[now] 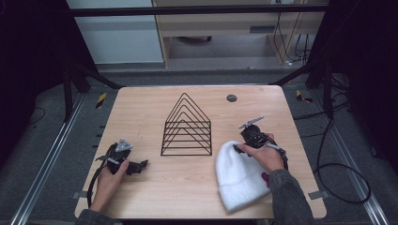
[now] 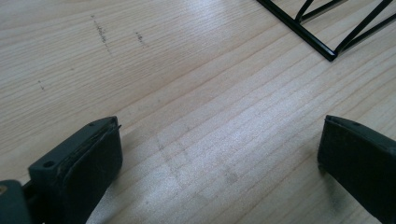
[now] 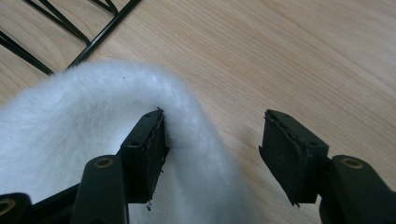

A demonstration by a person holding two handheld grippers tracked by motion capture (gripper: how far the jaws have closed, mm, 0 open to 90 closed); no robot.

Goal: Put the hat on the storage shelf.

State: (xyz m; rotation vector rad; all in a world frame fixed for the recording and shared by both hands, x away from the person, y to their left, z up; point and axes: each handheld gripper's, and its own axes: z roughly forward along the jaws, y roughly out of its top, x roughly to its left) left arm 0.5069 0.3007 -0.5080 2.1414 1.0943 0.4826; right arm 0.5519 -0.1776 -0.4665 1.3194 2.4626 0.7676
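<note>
A white fuzzy knit hat [image 1: 239, 176] lies flat on the wooden table [image 1: 187, 187] at the front right. My right gripper [image 1: 249, 140] is at the hat's top edge and open. In the right gripper view its left finger [image 3: 144, 149] presses onto the hat's [image 3: 70, 121] rim while the right finger [image 3: 289, 149] stands over bare wood. My left gripper [image 1: 141, 165] rests low at the front left, pointing right. It is open, with bare wood between its pads [image 2: 93, 154]. A black wire rack [image 1: 187, 126] with triangular dividers stands at the table's middle.
A small dark round cap [image 1: 231, 98] sits in the tabletop behind the rack. Cables trail off the right edge onto the floor. A corner of the rack [image 2: 327, 32] shows in the left gripper view, and another corner [image 3: 84, 28] in the right gripper view.
</note>
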